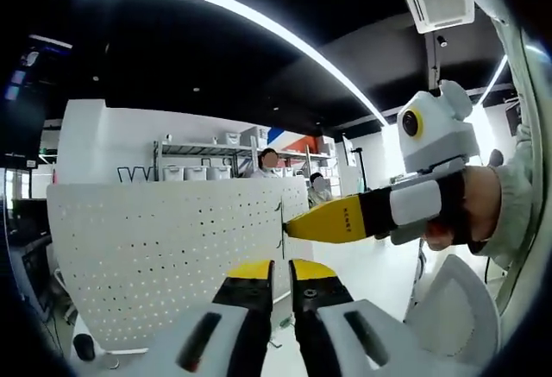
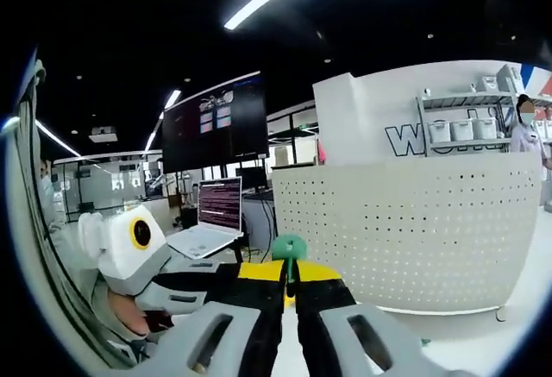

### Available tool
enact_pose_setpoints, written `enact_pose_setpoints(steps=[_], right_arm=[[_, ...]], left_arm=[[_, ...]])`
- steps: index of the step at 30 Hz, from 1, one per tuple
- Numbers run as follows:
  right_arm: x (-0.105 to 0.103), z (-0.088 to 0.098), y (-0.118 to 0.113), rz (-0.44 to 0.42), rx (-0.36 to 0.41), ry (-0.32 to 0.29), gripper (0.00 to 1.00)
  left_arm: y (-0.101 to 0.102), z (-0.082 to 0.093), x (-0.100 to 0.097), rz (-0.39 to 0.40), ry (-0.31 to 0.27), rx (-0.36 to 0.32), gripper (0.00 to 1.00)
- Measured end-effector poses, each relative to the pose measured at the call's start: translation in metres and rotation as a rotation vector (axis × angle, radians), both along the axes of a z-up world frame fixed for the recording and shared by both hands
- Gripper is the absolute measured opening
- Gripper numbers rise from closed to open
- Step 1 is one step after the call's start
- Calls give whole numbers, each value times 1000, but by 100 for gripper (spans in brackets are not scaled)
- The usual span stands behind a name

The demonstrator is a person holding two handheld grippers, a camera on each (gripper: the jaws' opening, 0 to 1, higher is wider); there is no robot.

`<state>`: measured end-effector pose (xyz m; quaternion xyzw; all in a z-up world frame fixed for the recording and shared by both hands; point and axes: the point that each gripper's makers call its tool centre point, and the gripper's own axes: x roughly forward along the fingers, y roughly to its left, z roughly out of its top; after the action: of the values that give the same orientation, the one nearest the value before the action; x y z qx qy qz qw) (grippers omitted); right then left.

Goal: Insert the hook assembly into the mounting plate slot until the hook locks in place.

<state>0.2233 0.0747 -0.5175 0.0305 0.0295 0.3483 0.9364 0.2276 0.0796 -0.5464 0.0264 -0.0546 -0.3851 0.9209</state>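
Observation:
The white perforated mounting plate [image 1: 164, 248] stands upright ahead of me, and it also shows in the right gripper view [image 2: 414, 230]. My right gripper [image 1: 287, 227] reaches in from the right, its yellow jaws shut on a thin dark hook assembly [image 1: 282, 218] held at the plate's right edge. In its own view the right gripper [image 2: 291, 275] pinches the dark stem [image 2: 291, 282], with a green round piece [image 2: 289, 246] just above it. My left gripper [image 1: 282, 273] sits lower, jaws together with nothing seen between them; its body [image 2: 185, 286] shows at the left.
Shelving with white bins [image 1: 198, 170] and people stand behind the plate. A laptop [image 2: 207, 235] on a desk and a large dark screen [image 2: 216, 127] are at the left. A person's hand [image 1: 479, 209] holds the right gripper.

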Motion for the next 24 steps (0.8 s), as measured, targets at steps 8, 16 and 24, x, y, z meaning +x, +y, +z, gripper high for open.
enact_pose_setpoints(steps=[8,16,24], right_arm=[[3,-3,5,-3,0,8,1],[8,-6,9,-10,7,21,1],[14,-9,10,-32,16,32,1]], left_arm=[[13,-11,0,28,31,23,16],[33,-20,-1,75,65,38,27],[50,-30,-1,110,102,52,35]])
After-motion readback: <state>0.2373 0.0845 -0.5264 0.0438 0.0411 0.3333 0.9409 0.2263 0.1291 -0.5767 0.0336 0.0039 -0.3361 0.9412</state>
